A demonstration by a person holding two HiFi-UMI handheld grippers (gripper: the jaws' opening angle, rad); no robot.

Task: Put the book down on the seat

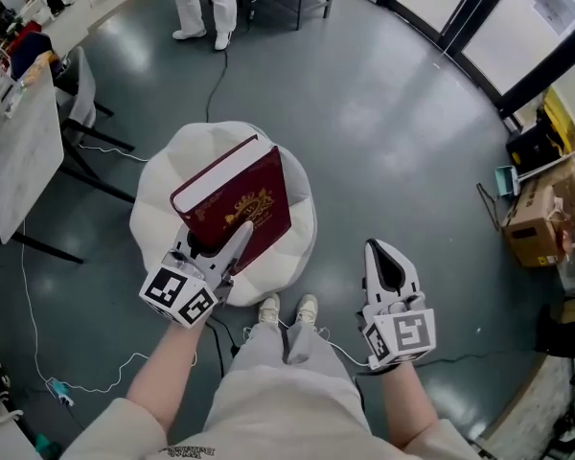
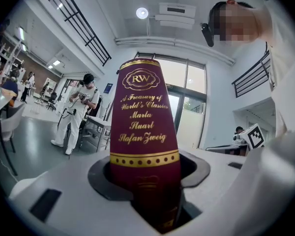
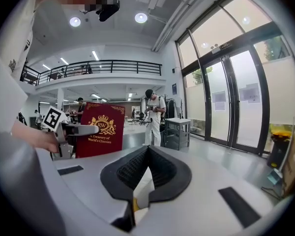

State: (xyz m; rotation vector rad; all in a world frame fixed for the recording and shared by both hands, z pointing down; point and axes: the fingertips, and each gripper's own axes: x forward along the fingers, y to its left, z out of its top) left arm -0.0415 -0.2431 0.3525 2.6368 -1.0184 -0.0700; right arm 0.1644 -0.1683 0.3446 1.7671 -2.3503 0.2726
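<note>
Left gripper (image 1: 230, 241) clenched on the near end of the maroon book (image 1: 241, 197), spine between its jaws. Book is over the white seat (image 1: 156, 220). Right gripper (image 1: 381, 255) well apart to the right, jaws together, empty.

Bright, even daylight from the glass doors (image 3: 226, 102) on the right; ceiling lamps (image 3: 141, 17) glare; gripper views bulge, dark-cornered.

Cream sleeves (image 1: 110, 431), beige trousers (image 1: 280, 391), white shoes (image 1: 268, 309)
</note>
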